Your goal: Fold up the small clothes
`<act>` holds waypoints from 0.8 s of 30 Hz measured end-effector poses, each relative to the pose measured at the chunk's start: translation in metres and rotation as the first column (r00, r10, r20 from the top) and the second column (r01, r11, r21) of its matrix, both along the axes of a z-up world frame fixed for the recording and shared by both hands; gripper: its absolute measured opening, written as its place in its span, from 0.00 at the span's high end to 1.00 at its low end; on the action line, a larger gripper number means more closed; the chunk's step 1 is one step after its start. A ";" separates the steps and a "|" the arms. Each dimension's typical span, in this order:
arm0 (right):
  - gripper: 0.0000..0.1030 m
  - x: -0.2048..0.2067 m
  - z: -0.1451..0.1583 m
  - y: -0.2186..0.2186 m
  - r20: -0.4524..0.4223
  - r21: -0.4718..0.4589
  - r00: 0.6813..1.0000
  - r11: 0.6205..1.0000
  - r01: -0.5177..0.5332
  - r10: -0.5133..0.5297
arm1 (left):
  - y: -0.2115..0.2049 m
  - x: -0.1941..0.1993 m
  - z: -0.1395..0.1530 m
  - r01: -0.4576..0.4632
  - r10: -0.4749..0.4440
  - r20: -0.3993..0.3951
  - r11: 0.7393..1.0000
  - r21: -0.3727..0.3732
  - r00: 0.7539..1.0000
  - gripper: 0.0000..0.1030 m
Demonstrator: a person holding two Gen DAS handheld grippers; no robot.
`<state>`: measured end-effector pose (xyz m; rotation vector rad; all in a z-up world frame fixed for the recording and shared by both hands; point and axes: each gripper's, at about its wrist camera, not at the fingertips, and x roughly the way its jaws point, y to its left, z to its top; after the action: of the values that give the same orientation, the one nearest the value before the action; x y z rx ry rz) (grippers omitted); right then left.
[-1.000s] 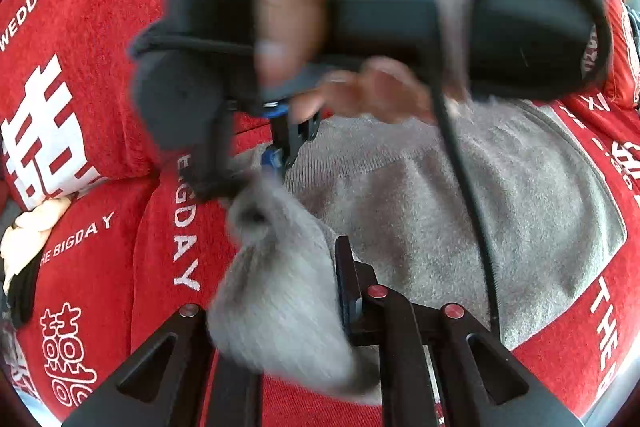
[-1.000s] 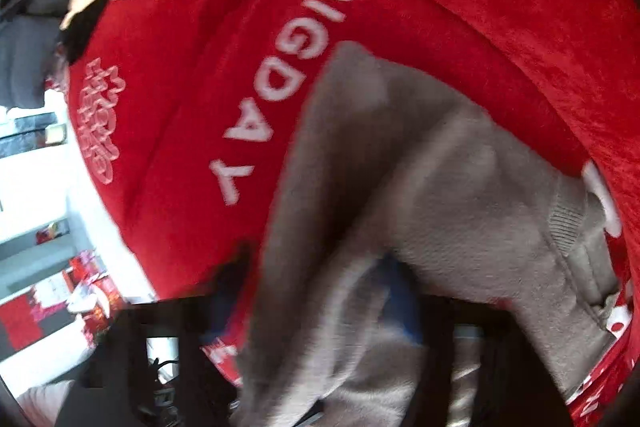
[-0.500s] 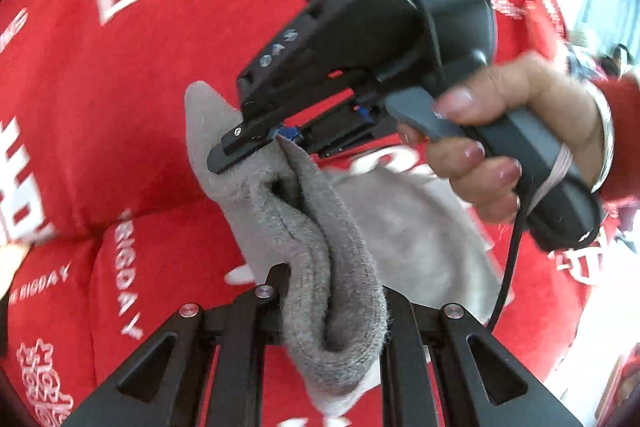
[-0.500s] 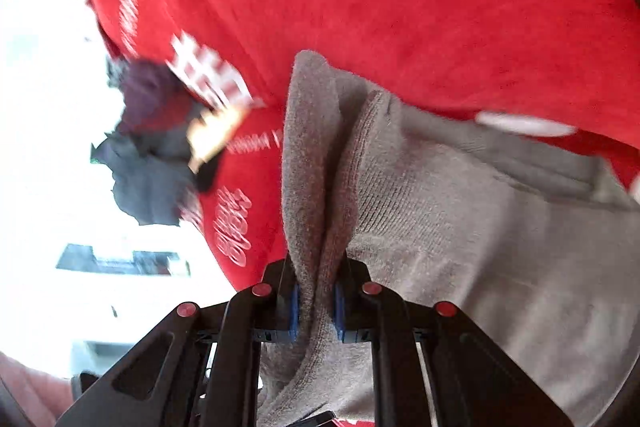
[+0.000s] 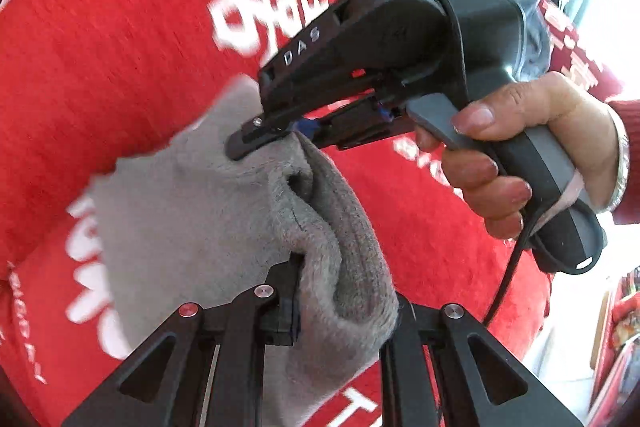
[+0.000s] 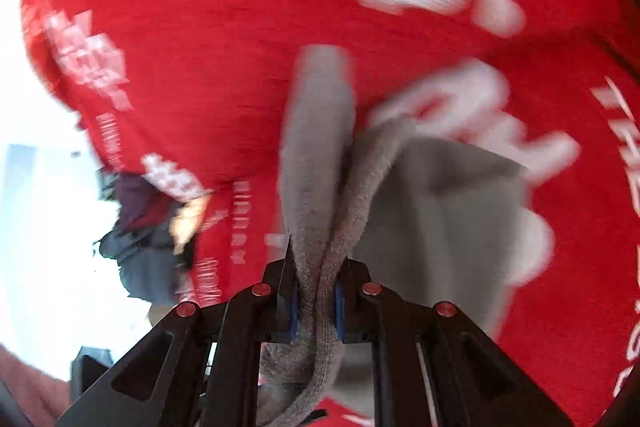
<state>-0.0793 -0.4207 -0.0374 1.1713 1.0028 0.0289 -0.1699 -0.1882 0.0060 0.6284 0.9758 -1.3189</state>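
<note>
A grey knitted garment (image 5: 192, 223) hangs in the air in front of a red sofa cover. My left gripper (image 5: 340, 291) is shut on a bunched edge of it at the bottom of the left wrist view. My right gripper (image 5: 280, 137), held by a hand (image 5: 532, 155), is shut on another edge of the same garment higher up. In the right wrist view the right gripper (image 6: 316, 291) pinches a doubled fold of the grey garment (image 6: 320, 163), and the rest of the cloth hangs to the right.
The red sofa cover (image 5: 100, 27) with white lettering fills the background of both views. A pile of dark and pale clothes (image 6: 148, 227) lies at the sofa's far end in the right wrist view. A bright room shows at the frame edges.
Both grippers have lifted the grey garment off the sofa seat and turned with it. The garment now hangs between them instead of lying flat.
</note>
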 end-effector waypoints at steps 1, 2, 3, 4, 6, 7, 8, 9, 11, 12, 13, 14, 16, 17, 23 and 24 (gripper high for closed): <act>0.86 -0.009 -0.020 -0.003 -0.050 0.001 0.999 1.000 0.016 -0.016 | -0.004 -0.004 -0.010 0.001 -0.001 -0.008 1.000 0.027 1.000 0.85; 0.86 -0.014 -0.032 -0.007 -0.074 0.005 0.997 1.000 0.026 -0.025 | -0.007 -0.007 -0.017 0.003 -0.002 -0.014 0.999 0.044 1.000 0.85; 0.86 -0.020 -0.045 -0.008 -0.094 0.014 0.995 0.999 0.038 -0.037 | -0.008 -0.009 -0.022 0.004 -0.003 -0.018 0.999 0.051 1.000 0.85; 0.86 -0.024 -0.054 -0.008 -0.100 0.025 0.994 0.998 0.055 -0.053 | -0.009 -0.012 -0.024 0.005 -0.004 -0.019 0.999 0.054 1.000 0.85; 0.85 -0.027 -0.059 -0.007 -0.083 0.042 0.993 0.996 0.083 -0.079 | -0.012 -0.014 -0.025 0.005 -0.005 -0.012 0.998 0.057 1.000 0.85; 0.85 -0.028 -0.059 -0.007 -0.080 0.040 0.993 0.995 0.091 -0.087 | -0.013 -0.016 -0.023 0.002 -0.001 -0.011 0.998 0.058 1.000 0.85; 0.85 -0.029 -0.058 -0.006 -0.079 0.036 0.993 0.995 0.092 -0.089 | -0.013 -0.016 -0.020 -0.007 0.008 -0.016 0.998 0.056 1.000 0.85; 0.84 -0.029 -0.057 -0.006 -0.081 0.032 0.993 0.995 0.089 -0.087 | -0.012 -0.015 -0.021 -0.014 0.015 -0.021 0.998 0.057 1.000 0.85; 0.85 -0.030 -0.050 -0.007 -0.087 0.008 0.994 0.997 0.071 -0.070 | -0.008 -0.008 -0.016 -0.053 0.056 -0.037 0.996 0.075 0.998 0.69; 0.85 -0.030 -0.047 -0.008 -0.097 -0.009 0.994 0.998 0.059 -0.060 | -0.002 -0.002 -0.016 -0.074 0.078 -0.038 0.994 0.082 0.996 0.40; 0.85 -0.028 -0.045 -0.005 -0.104 -0.018 0.993 0.998 0.053 -0.055 | 0.005 0.005 -0.012 -0.106 0.109 -0.028 0.992 0.075 0.994 0.24; 0.84 -0.028 -0.042 -0.004 -0.104 -0.017 0.993 0.998 0.052 -0.054 | 0.013 0.006 -0.003 -0.128 0.129 -0.016 0.991 0.047 0.992 0.24; 0.85 -0.027 -0.039 -0.002 -0.110 -0.011 0.992 0.998 0.059 -0.060 | 0.023 0.007 0.006 -0.115 0.115 -0.023 0.993 0.035 0.993 0.24; 0.84 -0.026 -0.041 -0.002 -0.117 0.000 0.991 0.998 0.064 -0.064 | 0.029 0.007 0.011 -0.111 0.112 -0.024 0.993 0.034 0.993 0.24; 0.86 -0.019 -0.021 0.006 -0.136 -0.093 0.990 0.995 0.018 -0.030 | 0.066 0.045 0.035 -0.200 0.200 -0.002 0.980 0.000 0.980 0.21; 0.87 -0.019 -0.016 0.009 -0.136 -0.119 0.990 0.993 0.005 -0.021 | 0.070 0.058 0.033 -0.236 0.236 0.012 0.972 0.008 0.972 0.21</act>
<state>-0.0978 -0.4121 -0.0538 1.0816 1.1027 -0.1219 -0.1116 -0.1185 0.0388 0.5089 1.0148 -1.1000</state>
